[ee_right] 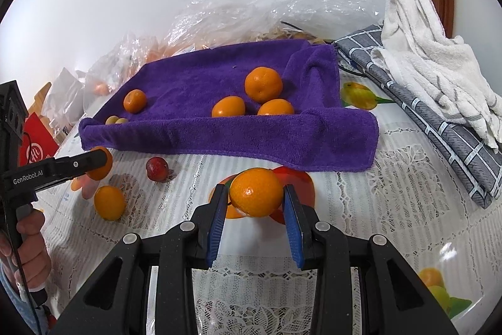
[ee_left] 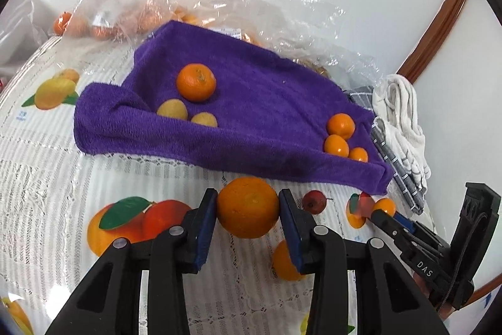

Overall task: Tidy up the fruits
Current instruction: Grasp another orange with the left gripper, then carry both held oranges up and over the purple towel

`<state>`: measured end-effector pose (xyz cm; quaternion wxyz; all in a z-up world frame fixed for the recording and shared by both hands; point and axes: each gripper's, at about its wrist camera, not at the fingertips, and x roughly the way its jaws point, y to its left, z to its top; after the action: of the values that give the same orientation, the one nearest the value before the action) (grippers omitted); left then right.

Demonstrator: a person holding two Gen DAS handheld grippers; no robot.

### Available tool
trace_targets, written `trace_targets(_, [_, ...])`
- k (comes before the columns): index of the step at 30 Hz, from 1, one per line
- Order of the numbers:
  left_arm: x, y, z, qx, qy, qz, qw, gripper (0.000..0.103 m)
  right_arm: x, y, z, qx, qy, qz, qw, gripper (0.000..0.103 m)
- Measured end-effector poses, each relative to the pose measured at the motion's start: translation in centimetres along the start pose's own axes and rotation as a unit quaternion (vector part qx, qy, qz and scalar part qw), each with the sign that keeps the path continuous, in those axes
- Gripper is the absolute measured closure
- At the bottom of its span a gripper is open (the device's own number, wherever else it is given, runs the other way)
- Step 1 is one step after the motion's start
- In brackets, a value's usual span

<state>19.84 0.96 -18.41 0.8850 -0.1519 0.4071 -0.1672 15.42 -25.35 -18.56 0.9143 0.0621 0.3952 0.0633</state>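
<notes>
In the left wrist view my left gripper [ee_left: 248, 200] is shut on a large orange [ee_left: 248, 212], just in front of the purple towel [ee_left: 251, 109]. In the right wrist view my right gripper [ee_right: 255, 193] is shut on a smaller orange [ee_right: 255, 192], held a little above the tablecloth. The towel [ee_right: 204, 83] carries an orange [ee_left: 196, 82], two yellowish fruits [ee_left: 172, 109] and three small oranges [ee_left: 340, 126] at its right end. A small red fruit [ee_right: 157, 168] and a loose orange [ee_right: 109, 202] lie on the table before the towel.
Crumpled clear plastic bags [ee_left: 131, 8] with more oranges lie behind the towel against the wall. A white towel [ee_right: 433, 58] on a grey checked cloth [ee_right: 455, 140] sits at the right. A red box [ee_right: 34, 146] stands far left. A hand [ee_right: 31, 240] grips the left gripper's handle.
</notes>
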Motion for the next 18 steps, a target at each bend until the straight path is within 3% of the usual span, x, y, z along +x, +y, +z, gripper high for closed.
trace_targets(9, [-0.5, 0.3, 0.4, 0.004, -0.024, 0.007, 0.9997, 0.065, -0.3, 0.1, 0.0, -0.001, -0.008, -0.001, 1.0, 0.067])
trace_targets(18, [-1.8, 0.3, 0.6, 0.002, -0.052, -0.017, 0.9985, 0.065, -1.7, 0.6, 0.4, 0.003, -0.008, -0.008, 1.0, 0.067])
